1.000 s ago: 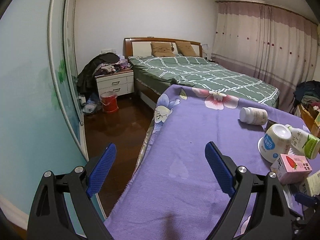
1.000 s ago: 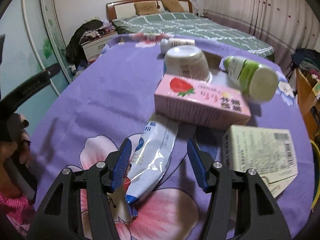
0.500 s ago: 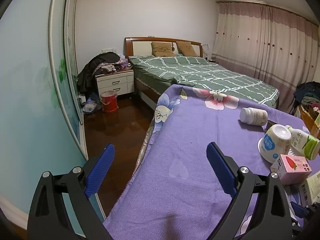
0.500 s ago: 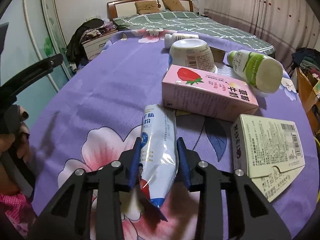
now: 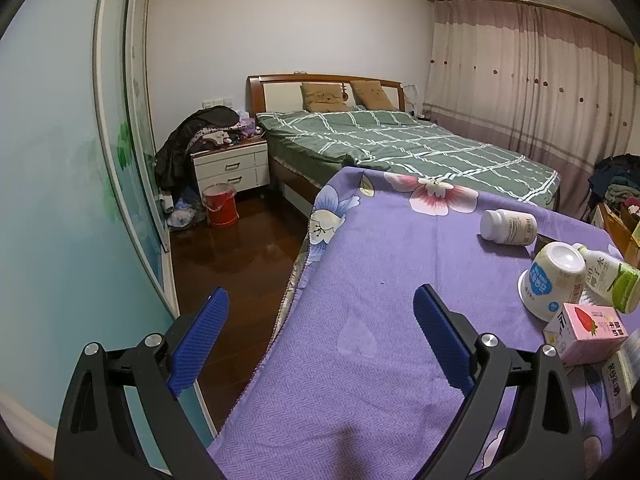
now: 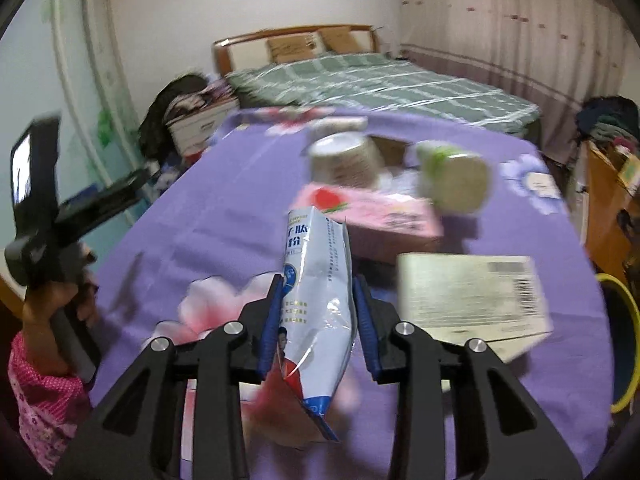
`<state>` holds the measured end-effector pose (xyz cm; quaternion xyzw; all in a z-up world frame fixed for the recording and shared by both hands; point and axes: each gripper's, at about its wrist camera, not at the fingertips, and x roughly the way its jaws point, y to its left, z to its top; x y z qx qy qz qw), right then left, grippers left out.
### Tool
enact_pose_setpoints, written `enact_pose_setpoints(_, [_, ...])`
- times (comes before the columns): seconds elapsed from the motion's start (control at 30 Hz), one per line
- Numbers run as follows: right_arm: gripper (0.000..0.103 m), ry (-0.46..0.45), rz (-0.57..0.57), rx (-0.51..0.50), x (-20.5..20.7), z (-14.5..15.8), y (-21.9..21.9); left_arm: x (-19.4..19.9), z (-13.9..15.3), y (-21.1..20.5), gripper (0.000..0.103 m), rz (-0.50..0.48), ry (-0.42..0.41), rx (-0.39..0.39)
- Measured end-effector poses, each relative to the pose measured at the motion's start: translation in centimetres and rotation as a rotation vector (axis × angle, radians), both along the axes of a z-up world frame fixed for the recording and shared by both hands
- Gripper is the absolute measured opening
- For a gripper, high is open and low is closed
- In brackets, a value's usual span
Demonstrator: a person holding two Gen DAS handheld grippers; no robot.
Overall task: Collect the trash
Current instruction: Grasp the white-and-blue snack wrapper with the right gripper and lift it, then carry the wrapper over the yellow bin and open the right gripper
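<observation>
A white and blue foil pouch [image 6: 318, 292] is pinched between the blue pads of my right gripper [image 6: 317, 298], lifted off the purple flowered cloth [image 6: 224, 208]. Behind it lie a pink strawberry carton [image 6: 372, 214], an overturned white cup [image 6: 346, 162], a green and white bottle [image 6: 454, 176] and a flattened pale box [image 6: 472, 296]. My left gripper [image 5: 320, 330] stands wide open over the left edge of the cloth [image 5: 360, 264], nothing between its fingers. In the left wrist view the cup [image 5: 554, 276], bottle [image 5: 610, 276], carton [image 5: 586, 334] and a white pill jar [image 5: 508, 227] lie at the right.
A green checked bed [image 5: 404, 148] stands behind the table. A white nightstand [image 5: 232, 168] piled with clothes and a red bucket [image 5: 220, 206] are at the left on dark wood floor. A yellow-rimmed bin [image 6: 622, 340] sits at the right edge. A person's hand [image 6: 60, 300] holds the left gripper.
My right gripper closed on the foil pouch, then lifted it off the cloth; the right wrist view is now blurred by motion. The left gripper has stayed in place, open.
</observation>
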<state>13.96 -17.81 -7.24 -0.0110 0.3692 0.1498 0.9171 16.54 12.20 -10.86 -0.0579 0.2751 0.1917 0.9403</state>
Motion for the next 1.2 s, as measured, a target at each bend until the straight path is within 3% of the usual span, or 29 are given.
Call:
enact_pose_setpoints(0.33, [0.034, -0.030, -0.494, -0.032, 1.4, 0.1, -18.8, 0.2, 0.1, -0.1, 0.093, -0.001, 0.013, 0.017])
enact_pose_setpoints(0.57, [0.034, 0.051, -0.781, -0.087, 1.9, -3.3, -31.0, 0.4, 0.0, -1.1, 0.092, -0.053, 0.021, 0.007])
enact_pose_setpoints(0.67, [0.035, 0.101, -0.830, -0.102, 2.5, -5.4, -33.6, 0.5, -0.1, -2.6, 0.092, -0.114, 0.038, -0.038])
enact_pose_setpoints(0.8, [0.036, 0.176, -0.853, -0.133, 4.0, -8.1, -36.3, 0.5, 0.2, -6.0, 0.092, -0.216, 0.049, -0.038])
enact_pose_setpoints(0.87, [0.046, 0.187, -0.860, -0.129, 4.4, -8.7, -36.8, 0.4, 0.3, -8.0, 0.092, -0.277, 0.055, -0.043])
enact_pose_setpoints(1.2, [0.055, 0.101, -0.822, -0.132, 3.9, -7.2, -34.6, 0.6, -1.0, -19.3, 0.092, -0.567, 0.160, 0.013])
